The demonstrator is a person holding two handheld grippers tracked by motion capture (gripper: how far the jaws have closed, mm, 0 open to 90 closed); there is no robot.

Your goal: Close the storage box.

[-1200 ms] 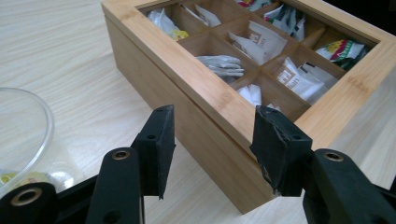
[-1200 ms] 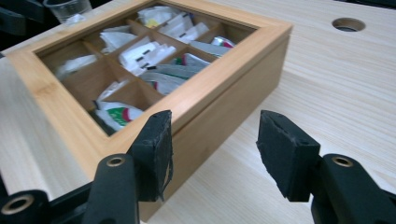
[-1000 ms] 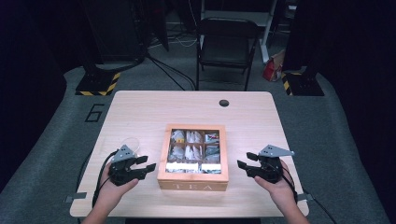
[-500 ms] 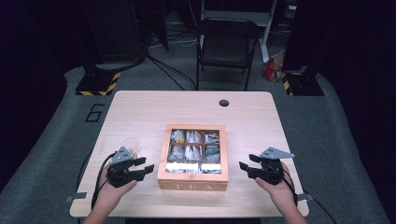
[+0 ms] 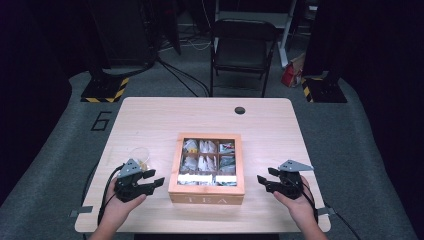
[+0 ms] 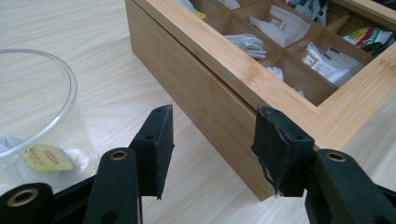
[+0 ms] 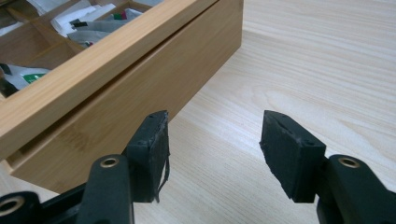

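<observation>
The wooden tea box [image 5: 206, 169] is sitting near the middle of the worktop [image 5: 160, 120], toward the person's edge. Its front wall is carrying the word TEA. Its compartments are lying in a grid and are holding tea sachets [image 5: 206, 162].

The left gripper [image 5: 156, 183] is resting in the person's left hand [image 5: 117, 207], just beside the left wall of the box, with its fingers pointing toward that wall. In the left gripper view, the fingers [image 6: 156, 144] are standing partly apart with nothing between them. The right finger is lying close to the near corner of the box [image 6: 224, 88]; contact cannot be told.

A clear glass cup [image 5: 140, 156] is standing beside the left gripper, on the side away from the person. In the left gripper view a yellow-tagged tea bag [image 6: 46, 157] is lying at the bottom of the cup [image 6: 42, 98].

The right gripper [image 5: 261, 181] is resting in the person's right hand [image 5: 300, 210], near the right wall of the box and apart from it. Its fingers [image 7: 152, 149] are standing partly apart over bare worktop [image 7: 299, 60], and they have just been opening. Nothing is lying between them. In the right gripper view the box [image 7: 116, 79] is lying to the left of the fingers.

Beyond the worktop a black folding chair [image 5: 242, 50] is standing on the grey floor [image 5: 60, 150].
</observation>
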